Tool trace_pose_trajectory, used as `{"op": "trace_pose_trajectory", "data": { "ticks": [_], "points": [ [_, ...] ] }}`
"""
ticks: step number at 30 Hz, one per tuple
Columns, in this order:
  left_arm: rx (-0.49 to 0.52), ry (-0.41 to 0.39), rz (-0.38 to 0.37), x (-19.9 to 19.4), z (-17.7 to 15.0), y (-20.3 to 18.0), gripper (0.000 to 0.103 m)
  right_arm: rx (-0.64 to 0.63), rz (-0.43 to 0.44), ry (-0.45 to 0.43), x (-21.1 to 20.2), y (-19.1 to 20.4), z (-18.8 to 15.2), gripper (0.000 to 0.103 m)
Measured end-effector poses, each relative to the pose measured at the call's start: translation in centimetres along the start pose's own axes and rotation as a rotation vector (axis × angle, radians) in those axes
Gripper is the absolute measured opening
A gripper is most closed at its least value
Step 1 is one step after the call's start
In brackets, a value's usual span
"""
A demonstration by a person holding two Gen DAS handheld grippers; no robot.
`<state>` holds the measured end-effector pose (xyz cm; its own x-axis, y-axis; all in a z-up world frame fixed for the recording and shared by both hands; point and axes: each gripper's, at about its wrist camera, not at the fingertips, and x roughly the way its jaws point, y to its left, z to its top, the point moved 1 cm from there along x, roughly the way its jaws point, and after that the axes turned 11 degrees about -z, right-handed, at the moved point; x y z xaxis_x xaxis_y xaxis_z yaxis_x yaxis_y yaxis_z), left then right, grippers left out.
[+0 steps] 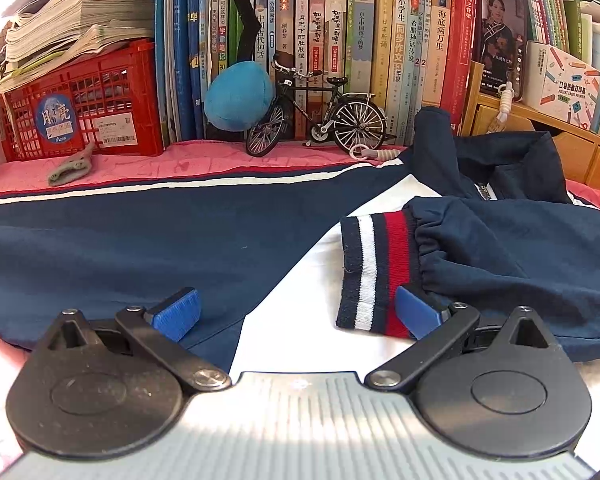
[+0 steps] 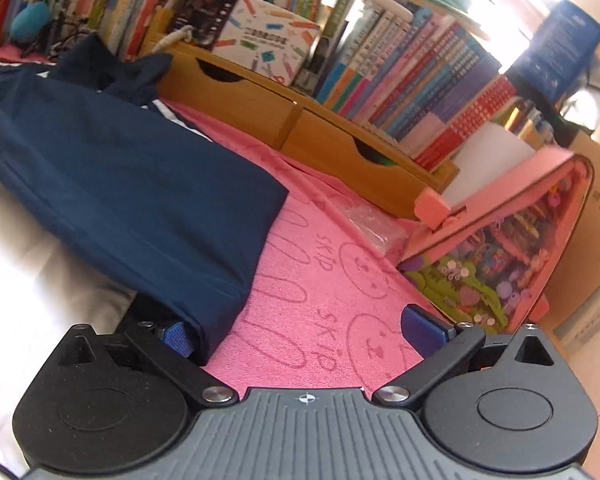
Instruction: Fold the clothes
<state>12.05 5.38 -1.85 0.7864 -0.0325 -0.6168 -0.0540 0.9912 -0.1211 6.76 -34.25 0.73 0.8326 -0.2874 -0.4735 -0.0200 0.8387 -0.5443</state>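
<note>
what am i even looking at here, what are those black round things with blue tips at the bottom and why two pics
Those are two handheld grippers, one in each of a person's hands; no robot arm. Each carries a camera looking forward along its two blue-padded fingers, so you get one picture per gripper.

The left-wrist view shows the left gripper, open, over a navy and white jacket. Its striped sleeve cuff lies by one fingertip. Behind stand books, a red crate and a model bicycle.

The right-wrist view shows the right gripper, also open, at the jacket's folded edge, above a pink towel. One finger is tucked against the cloth, but nothing is clamped.
</note>
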Motion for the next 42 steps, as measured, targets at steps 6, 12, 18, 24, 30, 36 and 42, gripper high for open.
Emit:
{"op": "trace_pose_trajectory", "data": {
  "ticks": [6,12,18,24,30,36,42],
  "points": [
    [-0.004,0.001,-0.003,0.0,0.0,0.0,0.103,0.307,0.521,0.03,-5.0,0.5,4.0,0.103],
    [-0.041,0.008,-0.027,0.1,0.0,0.6,0.103,0.512,0.517,0.036,-3.2,6.9,9.5,0.103],
    [-0.044,0.008,-0.027,0.1,0.0,0.5,0.103,0.332,0.32,0.132,0.5,12.5,9.7,0.103],
    [-0.049,0.008,-0.031,0.1,0.0,0.6,0.103,0.369,0.166,0.202,3.5,6.5,5.0,0.103],
    [-0.05,0.008,-0.031,0.1,0.0,0.6,0.103,0.617,-0.031,0.35,7.7,-3.3,-0.2,0.103],
    [-0.05,0.009,-0.032,0.1,0.0,0.6,0.103,0.656,-0.164,0.367,6.2,-4.8,1.0,0.103],
    [-0.049,0.009,-0.033,0.1,0.0,0.7,0.103,0.599,0.056,0.256,5.1,1.1,5.6,0.103]
  ]
}}
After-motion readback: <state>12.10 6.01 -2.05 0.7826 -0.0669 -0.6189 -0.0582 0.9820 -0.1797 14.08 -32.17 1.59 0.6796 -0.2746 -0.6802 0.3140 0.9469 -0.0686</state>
